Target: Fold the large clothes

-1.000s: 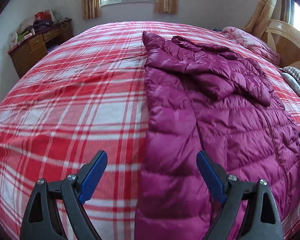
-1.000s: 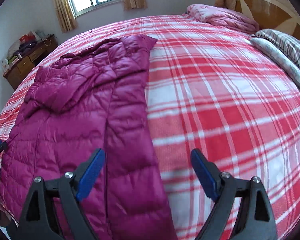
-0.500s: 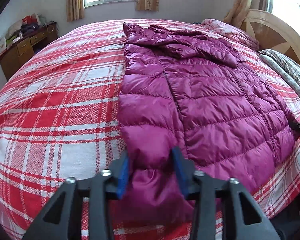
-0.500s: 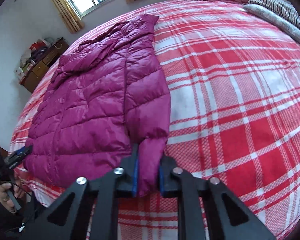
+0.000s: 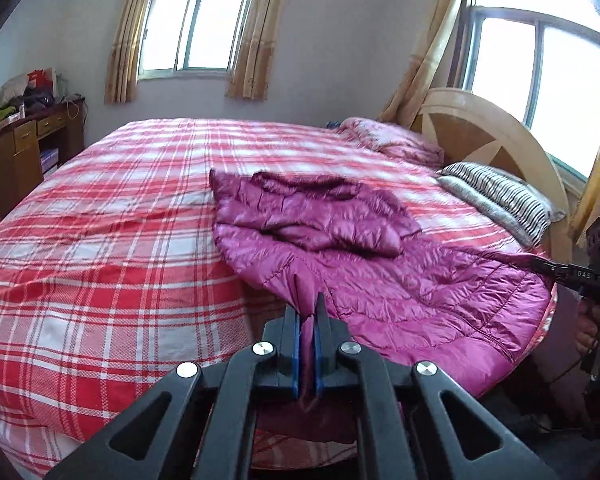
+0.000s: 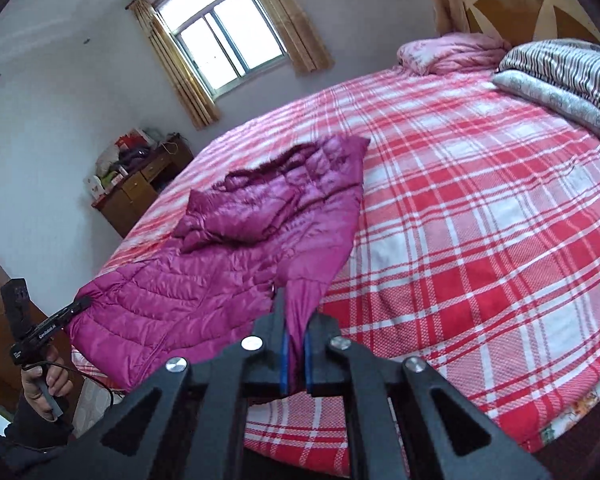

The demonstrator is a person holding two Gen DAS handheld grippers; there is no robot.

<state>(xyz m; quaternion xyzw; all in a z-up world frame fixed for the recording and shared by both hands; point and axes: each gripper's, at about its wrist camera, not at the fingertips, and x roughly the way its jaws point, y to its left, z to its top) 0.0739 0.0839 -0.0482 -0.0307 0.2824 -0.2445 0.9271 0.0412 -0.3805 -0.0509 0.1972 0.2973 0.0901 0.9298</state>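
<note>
I am seeing the left tongs (image 5: pixel 307 322) pinching a fold at the hem of the magenta puffer jacket (image 5: pixel 380 280); their jaws have just been closing and the blue pads (image 5: pixel 296 354) are now pressing the fabric between them. My right tongs (image 6: pixel 295 330) are doing the same at the other hem corner, jaws just closed, with a strip of the jacket (image 6: pixel 236 248) running up out of the pads (image 6: pixel 285 360). Each pair of tongs is showing in the other's view: the right ones (image 5: pixel 540 266) at the jacket's far hem corner, the left ones (image 6: pixel 82 303) likewise, with the person's hand (image 6: pixel 44 380) gripping the handle. The jacket is lying on the red plaid bed (image 5: pixel 100 240) near its foot edge, hem lifting off the cover, collar end pointing toward the middle of the bed. Pillows (image 5: pixel 500 196) are sitting at the headboard (image 5: pixel 480 132) end, and a wooden dresser (image 5: pixel 16 152) is standing by the far wall.
</note>
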